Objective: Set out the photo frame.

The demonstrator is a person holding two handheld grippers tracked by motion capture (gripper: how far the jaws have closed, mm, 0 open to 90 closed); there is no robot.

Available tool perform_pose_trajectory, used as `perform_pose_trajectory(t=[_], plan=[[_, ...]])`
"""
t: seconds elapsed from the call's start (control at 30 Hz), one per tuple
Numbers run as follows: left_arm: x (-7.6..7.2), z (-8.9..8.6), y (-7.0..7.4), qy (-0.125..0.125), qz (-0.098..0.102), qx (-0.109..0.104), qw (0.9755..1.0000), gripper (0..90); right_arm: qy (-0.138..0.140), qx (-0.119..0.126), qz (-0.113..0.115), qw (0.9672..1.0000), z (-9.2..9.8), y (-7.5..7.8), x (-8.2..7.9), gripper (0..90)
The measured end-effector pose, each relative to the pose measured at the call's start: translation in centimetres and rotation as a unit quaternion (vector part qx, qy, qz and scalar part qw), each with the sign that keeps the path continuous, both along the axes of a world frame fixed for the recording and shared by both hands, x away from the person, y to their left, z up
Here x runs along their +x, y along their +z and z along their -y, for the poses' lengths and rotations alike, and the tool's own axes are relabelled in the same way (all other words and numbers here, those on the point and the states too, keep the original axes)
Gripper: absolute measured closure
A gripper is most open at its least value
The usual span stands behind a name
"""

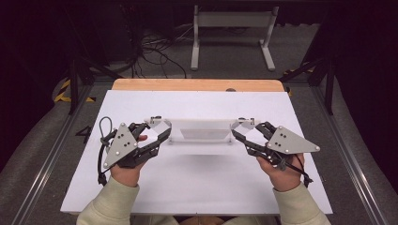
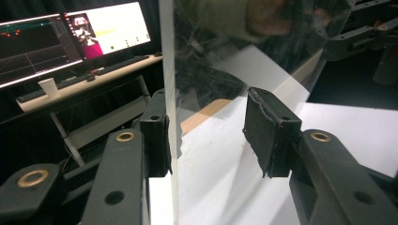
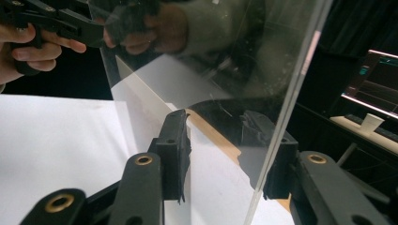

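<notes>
- The step in hand looks like a 2-handed lift of the clear rectangular acrylic tray (image 1: pixel 201 129), which hangs level above the middle of the white table board (image 1: pixel 206 187) with its shadow below it.
- The left gripper (image 1: pixel 158 127) has its jaws about half-way in at the tray's left end. In the left gripper view 1 pad sits against the transparent end wall (image 2: pixel 170 70) and the other stands off, so I cannot tell if it truly clamps.
- The right gripper (image 1: pixel 240 127) is set likewise at the right end: the wall's edge (image 3: pixel 300 70) lies by 1 pad, the other apart; grip uncertain.
- Next, both hands should probably move together, keeping the tray level.
- The board's edges lie well apart from the tray on all sides; the wooden strip (image 1: pixel 197 85) runs along the far side.
</notes>
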State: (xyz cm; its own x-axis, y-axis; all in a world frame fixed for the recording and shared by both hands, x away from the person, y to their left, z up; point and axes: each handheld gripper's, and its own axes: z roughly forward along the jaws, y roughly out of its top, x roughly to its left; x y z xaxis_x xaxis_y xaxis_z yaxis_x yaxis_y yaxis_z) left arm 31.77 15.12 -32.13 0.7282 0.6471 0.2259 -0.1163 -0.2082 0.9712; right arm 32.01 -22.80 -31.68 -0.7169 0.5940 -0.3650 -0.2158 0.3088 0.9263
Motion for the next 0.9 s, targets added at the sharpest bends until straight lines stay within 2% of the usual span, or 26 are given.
perform_pose_trajectory(t=[0.13,0.23,0.43,0.53,0.7,0.77,0.8,0.9], plan=[[0.0,0.3,0.7,-0.005,-0.018,-0.013,0.9997,54.3,0.0,0.014,0.0,0.9999,0.3,0.6,-0.4,58.4],[-0.1,0.4,1.1,-0.012,-0.031,-0.02,0.9992,53.9,0.0,0.015,0.005,0.9999,0.4,1.0,-0.8,58.3],[-0.4,0.8,1.8,-0.016,-0.041,-0.021,0.9988,53.9,0.002,0.025,-0.016,0.9996,0.6,1.5,-1.3,58.2],[0.0,0.7,1.7,-0.019,-0.047,-0.025,0.9984,53.9,0.002,0.032,-0.02,0.9993,0.6,1.5,-1.1,57.4],[0.3,0.8,1.3,-0.015,-0.03,-0.026,0.9991,53.3,0.005,0.055,-0.017,0.9983,0.6,1.2,-0.4,54.7],[0.6,0.9,1.0,0.004,-0.029,-0.018,0.9994,51.1,0.003,0.064,-0.013,0.9979,0.6,1.0,-0.1,54.2],[0.8,0.8,0.9,0.008,-0.032,-0.021,0.9992,44.5,0.002,0.07,-0.016,0.9974,0.6,0.9,0.0,53.9],[1.5,0.1,0.3,0.008,-0.058,-0.038,0.9975,38.3,0.002,0.081,-0.023,0.9964,0.6,0.6,0.5,53.3]])
